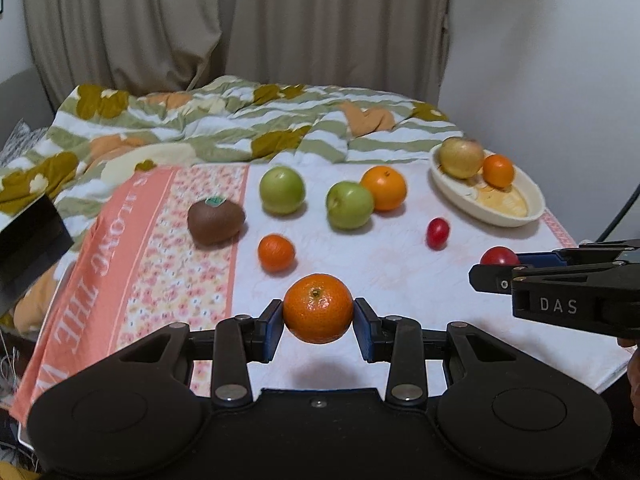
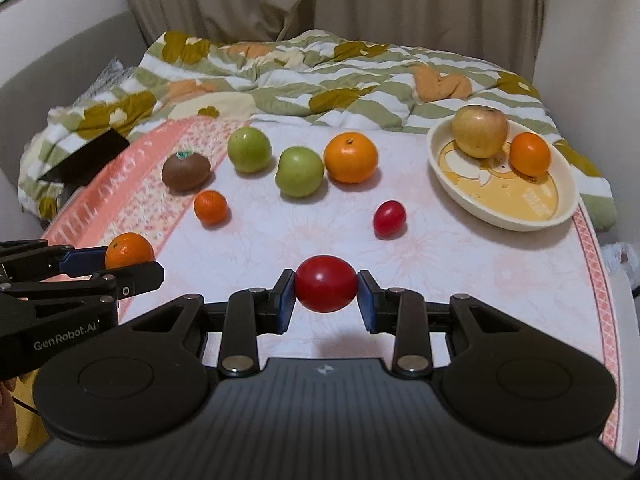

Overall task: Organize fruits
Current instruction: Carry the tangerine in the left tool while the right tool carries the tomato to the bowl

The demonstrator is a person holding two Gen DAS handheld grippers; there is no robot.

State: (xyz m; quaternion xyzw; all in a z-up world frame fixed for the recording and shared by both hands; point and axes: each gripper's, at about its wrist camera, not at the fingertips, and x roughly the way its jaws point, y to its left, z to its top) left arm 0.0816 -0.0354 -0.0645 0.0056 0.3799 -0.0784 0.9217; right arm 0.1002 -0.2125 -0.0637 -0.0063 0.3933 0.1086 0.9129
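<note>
- Over the near edge of the white cloth, I have both grippers loaded: my left gripper is clamped on a mandarin, and my right gripper is clamped on a red tomato. Both fruits hang just above the cloth, with shadows under them.
- I judge this as the carry step: two pieces picked, neither delivered yet.
- At the far right sits the oval dish, the only container I can see. It holds a yellow apple and a small orange, touching each other toward its back; the front of the dish is bare.
- My next move, as I read it, is to take the tomato forward and right to that bare front part, lower it close before letting go so it does not roll, then follow with the mandarin.
- My right tool is nearer the dish, so it should go first; the left must wait to avoid crossing paths.
- Loose on the cloth are two green apples, a large orange, a kiwi, a small mandarin and a second tomato.
</note>
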